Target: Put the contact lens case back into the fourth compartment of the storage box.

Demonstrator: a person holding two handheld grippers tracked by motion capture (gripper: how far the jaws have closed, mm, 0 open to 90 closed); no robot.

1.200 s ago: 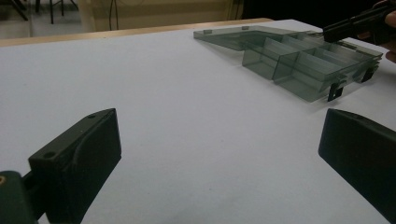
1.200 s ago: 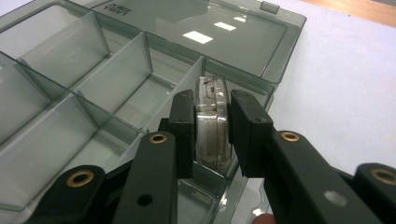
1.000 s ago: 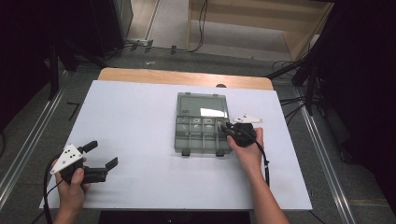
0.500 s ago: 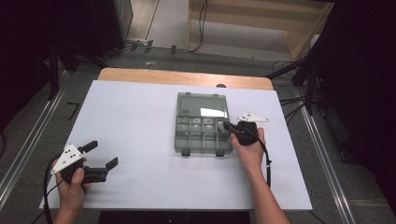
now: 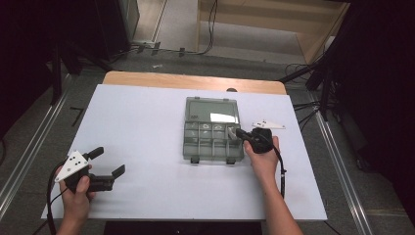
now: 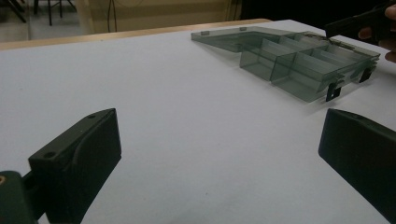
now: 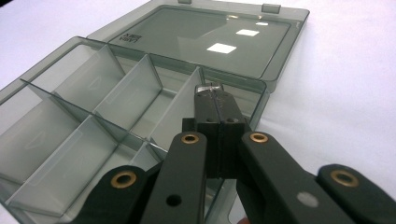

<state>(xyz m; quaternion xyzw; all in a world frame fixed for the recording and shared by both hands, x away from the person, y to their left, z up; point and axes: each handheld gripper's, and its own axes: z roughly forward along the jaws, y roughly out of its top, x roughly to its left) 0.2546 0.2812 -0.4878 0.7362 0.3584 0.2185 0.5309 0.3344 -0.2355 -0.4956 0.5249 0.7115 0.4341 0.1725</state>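
Observation:
A smoky clear compartment box (image 5: 213, 142) lies open on the white table (image 5: 147, 127), its lid (image 5: 212, 110) folded flat behind it. My right gripper (image 5: 234, 132) reaches in from the box's right side over the back right compartment. In the right gripper view its jaws (image 7: 208, 93) are pressed together, with a small silvery piece (image 7: 208, 87) pinched at the tips; what it is I cannot tell. The box's dividers (image 7: 135, 88) look bare. My left gripper (image 5: 108, 161) rests open near the front left of the table, far from the box (image 6: 299, 65), with nothing between its jaws (image 6: 219, 154).
A wooden strip (image 5: 195, 81) runs along the table's far edge. Metal rails (image 5: 29, 147) flank the table on both sides, and cables (image 5: 303, 73) lie on the floor beyond. A cable (image 5: 283, 171) trails from the right gripper along the forearm.
The right gripper's jaws have drawn together over the box's back right corner. The left hand and gripper have stayed put.

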